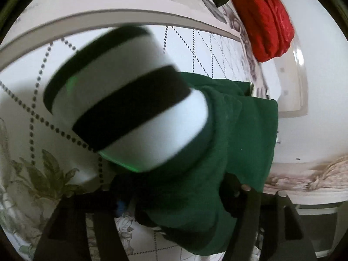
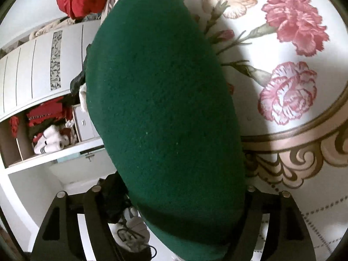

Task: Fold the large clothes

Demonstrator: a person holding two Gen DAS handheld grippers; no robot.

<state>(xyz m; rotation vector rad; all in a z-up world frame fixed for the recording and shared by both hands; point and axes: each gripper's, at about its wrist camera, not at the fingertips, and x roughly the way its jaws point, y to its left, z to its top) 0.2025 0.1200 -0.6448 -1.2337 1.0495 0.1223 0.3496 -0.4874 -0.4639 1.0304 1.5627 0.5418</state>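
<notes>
A green garment (image 2: pixel 165 113) with a black-and-white striped cuff (image 1: pixel 128 113) lies on the flowered bed (image 2: pixel 293 113), between the spread fingers of both the left gripper (image 1: pixel 165 224) and right gripper (image 2: pixel 171 221), its length running straight ahead; neither is visibly clamping.

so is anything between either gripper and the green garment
Nothing visible is. The green garment already lies between the open jaws of the left gripper, and it fills the gap of the right gripper too.
</notes>
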